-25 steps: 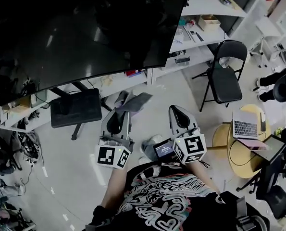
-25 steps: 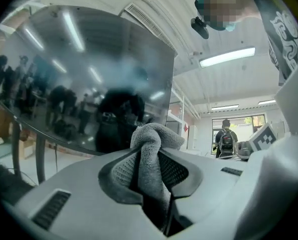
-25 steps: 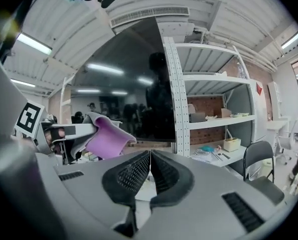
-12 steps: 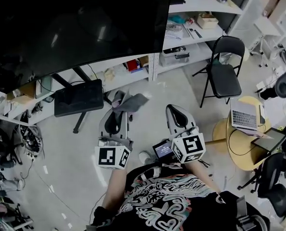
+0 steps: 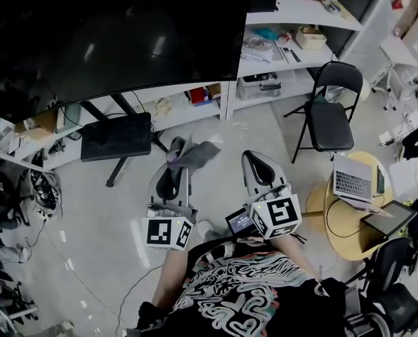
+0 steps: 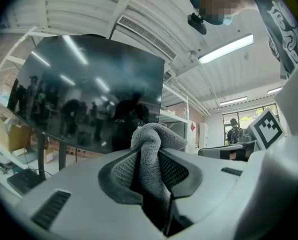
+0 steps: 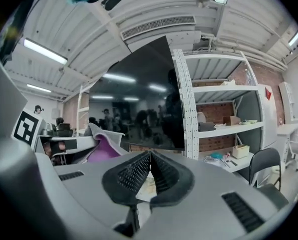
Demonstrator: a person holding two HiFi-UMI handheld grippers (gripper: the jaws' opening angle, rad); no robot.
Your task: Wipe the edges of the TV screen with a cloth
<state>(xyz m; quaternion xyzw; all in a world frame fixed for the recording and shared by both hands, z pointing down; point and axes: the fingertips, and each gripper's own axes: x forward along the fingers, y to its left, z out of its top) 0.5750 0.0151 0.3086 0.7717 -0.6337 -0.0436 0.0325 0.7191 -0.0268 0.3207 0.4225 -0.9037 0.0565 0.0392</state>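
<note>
Dark TV screen [image 5: 110, 41] at 11 o'clock in the head view, with the grey cloth [image 5: 191, 153] clamped in the left gripper [image 5: 177, 161] below it.

The TV screen is a glossy black panel full of reflections. Its long axis runs from about 8 o'clock to 2 o'clock, and white shelving [image 5: 286, 41] stands just beside its right edge. A black folding chair [image 5: 328, 114] stands on the floor at 3 o'clock. The left gripper points toward 12 o'clock, its jaws clenched on the cloth. The right gripper [image 5: 254, 159] is just beside it at 3 o'clock, its jaws pressed together on nothing. The cloth is fluffy and bunched, well apart from the screen's lower edge. Its long axis follows the jaws, and its free end flops toward 2 o'clock.
</note>
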